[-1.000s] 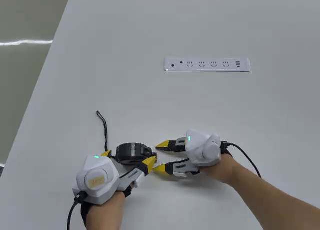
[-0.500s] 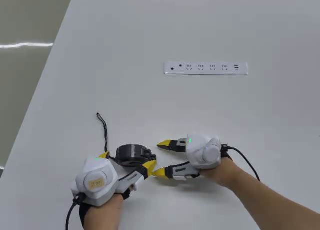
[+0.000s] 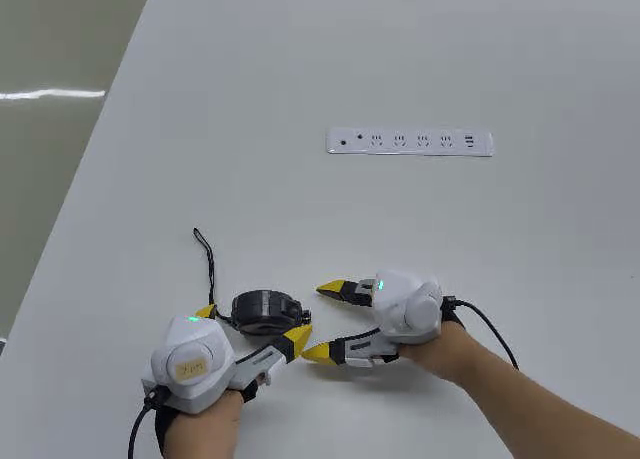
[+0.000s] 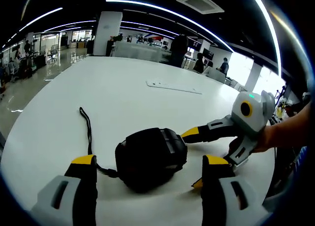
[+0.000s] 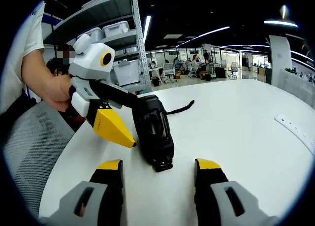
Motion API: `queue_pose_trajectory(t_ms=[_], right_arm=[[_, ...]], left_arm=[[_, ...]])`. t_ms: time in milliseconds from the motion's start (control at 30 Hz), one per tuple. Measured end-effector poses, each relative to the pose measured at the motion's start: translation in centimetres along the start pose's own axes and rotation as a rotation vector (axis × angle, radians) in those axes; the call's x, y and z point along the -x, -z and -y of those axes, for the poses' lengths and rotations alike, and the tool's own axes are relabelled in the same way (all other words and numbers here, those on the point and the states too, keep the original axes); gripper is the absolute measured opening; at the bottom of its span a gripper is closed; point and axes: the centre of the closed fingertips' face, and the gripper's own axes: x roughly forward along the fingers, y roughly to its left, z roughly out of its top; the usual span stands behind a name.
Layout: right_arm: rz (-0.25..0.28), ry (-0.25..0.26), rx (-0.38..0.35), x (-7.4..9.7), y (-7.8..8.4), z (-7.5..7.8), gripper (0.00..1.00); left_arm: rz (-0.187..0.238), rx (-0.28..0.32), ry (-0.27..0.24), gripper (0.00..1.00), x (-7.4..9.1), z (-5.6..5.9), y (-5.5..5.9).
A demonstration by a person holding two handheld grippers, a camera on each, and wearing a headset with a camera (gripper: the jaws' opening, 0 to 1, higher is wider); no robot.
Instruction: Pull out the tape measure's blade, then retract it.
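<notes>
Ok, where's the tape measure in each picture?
Head view: the tape measure is low down, left of the middle.
Left gripper view: the tape measure is just below the middle.
Right gripper view: the tape measure is in the middle.
Shared landmark: the white power strip, above the middle in the left gripper view and at the right edge in the right gripper view.

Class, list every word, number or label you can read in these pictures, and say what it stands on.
Nothing can be quoted.
The yellow sticker on the left gripper: characters too blurred to read.
The power strip: markings too small to read.
The tape measure: no label visible.
</notes>
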Motion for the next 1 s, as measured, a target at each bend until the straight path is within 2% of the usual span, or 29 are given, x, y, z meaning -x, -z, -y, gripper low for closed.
queue_pose_trajectory(t_ms=[167, 200, 300, 400, 567, 1000], right_arm=[[0.010, 0.018, -0.014, 0.6, -0.2, -0.1, 0.57], [0.028, 0.032, -0.025, 0.9, -0.4, 0.0, 0.57], [0.037, 0.060, -0.033, 1.5, -0.6, 0.0, 0.57], [0.040, 0.081, -0.047, 2.2, -0.4, -0.2, 0.56], [0.023, 0.110, -0.066, 3.2, 0.4, -0.5, 0.57], [0.059, 0.190, -0.102, 5.4, 0.0, -1.1, 0.56]], left_arm=[[0.000, -0.019, 0.013, 0.87, 0.2, 0.1, 0.0], [0.001, -0.026, 0.018, 0.86, 0.3, 0.2, 0.0], [-0.002, -0.055, 0.035, 0.86, 0.5, 0.3, 0.0], [0.001, -0.077, 0.056, 0.86, 0.8, 0.4, -0.2], [0.001, -0.147, 0.098, 0.86, 1.6, 0.8, -0.2], [0.015, -0.177, 0.146, 0.85, 3.1, 0.6, 0.2]])
